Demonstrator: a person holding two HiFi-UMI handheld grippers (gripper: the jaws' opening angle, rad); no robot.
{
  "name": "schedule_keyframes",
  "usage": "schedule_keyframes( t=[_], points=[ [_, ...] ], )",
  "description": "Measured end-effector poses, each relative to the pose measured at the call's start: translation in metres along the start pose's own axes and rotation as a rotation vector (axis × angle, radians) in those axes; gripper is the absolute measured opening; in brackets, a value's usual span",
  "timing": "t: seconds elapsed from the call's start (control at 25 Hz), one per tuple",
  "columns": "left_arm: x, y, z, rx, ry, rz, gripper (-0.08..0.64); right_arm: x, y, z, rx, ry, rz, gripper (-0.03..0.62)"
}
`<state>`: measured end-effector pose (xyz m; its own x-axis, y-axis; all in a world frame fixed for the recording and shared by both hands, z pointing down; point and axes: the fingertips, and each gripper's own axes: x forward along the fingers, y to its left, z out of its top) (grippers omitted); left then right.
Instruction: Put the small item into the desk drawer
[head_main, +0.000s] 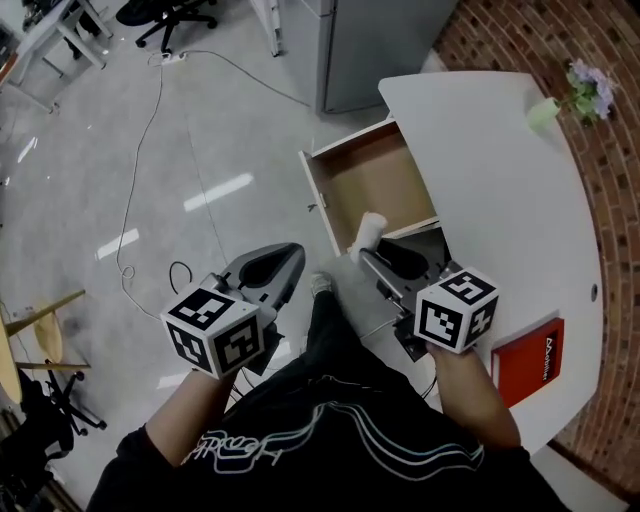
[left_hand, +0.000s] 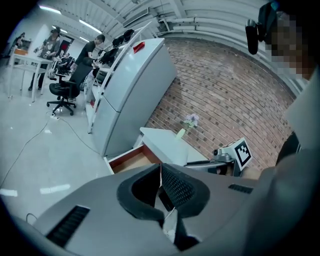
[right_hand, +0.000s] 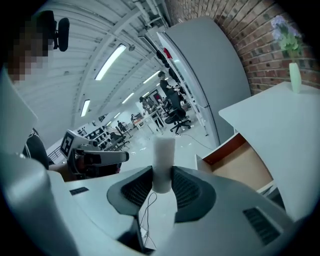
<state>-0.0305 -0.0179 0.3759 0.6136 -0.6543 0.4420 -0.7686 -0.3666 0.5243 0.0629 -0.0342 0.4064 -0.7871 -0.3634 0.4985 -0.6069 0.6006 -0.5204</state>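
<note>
My right gripper (head_main: 372, 250) is shut on a small white cylinder (head_main: 367, 233) that sticks out past the jaws just above the near front corner of the open wooden drawer (head_main: 372, 178). In the right gripper view the white cylinder (right_hand: 163, 164) stands upright between the black pads of the right gripper (right_hand: 162, 188), and the drawer (right_hand: 240, 164) lies to the right, below the white desk (right_hand: 280, 125). My left gripper (head_main: 287, 268) hovers over the floor left of the drawer. In its own view the left gripper (left_hand: 161, 187) has its jaws together and holds nothing.
A red book (head_main: 530, 362) lies on the white desk (head_main: 500, 170) near my right hand. A vase of flowers (head_main: 578, 95) stands at the desk's far edge by the brick wall. A grey cabinet (head_main: 370, 45) stands behind the drawer. Cables (head_main: 150, 130) trail over the floor.
</note>
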Motion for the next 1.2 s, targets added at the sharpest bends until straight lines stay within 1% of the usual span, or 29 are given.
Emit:
schedule_keyframes(
  t=[0.2,0.32,0.48,0.64,0.84,0.96,1.2],
  points=[
    [0.049,0.042,0.023,-0.056,0.025,0.04,0.028,0.042,-0.057,0.026,-0.046,0.084,-0.032,0.129],
    [0.073,0.065,0.036,-0.076,0.035,0.049,0.029,0.071,-0.084,0.033,-0.045,0.127,-0.036,0.129],
    [0.097,0.095,0.042,-0.092,0.052,0.073,0.028,0.108,-0.119,0.029,-0.058,0.182,-0.059,0.129],
    [0.113,0.124,0.039,-0.12,0.075,0.104,0.028,0.143,-0.147,0.024,-0.031,0.228,-0.065,0.129],
    [0.133,0.147,0.039,-0.146,0.097,0.112,0.028,0.174,-0.182,0.023,-0.027,0.281,-0.086,0.129],
    [0.143,0.159,0.037,-0.15,0.111,0.112,0.028,0.189,-0.199,0.021,-0.041,0.312,-0.099,0.129],
    [0.153,0.178,0.036,-0.163,0.127,0.112,0.028,0.22,-0.222,0.002,-0.113,0.402,-0.138,0.129]
  ],
)
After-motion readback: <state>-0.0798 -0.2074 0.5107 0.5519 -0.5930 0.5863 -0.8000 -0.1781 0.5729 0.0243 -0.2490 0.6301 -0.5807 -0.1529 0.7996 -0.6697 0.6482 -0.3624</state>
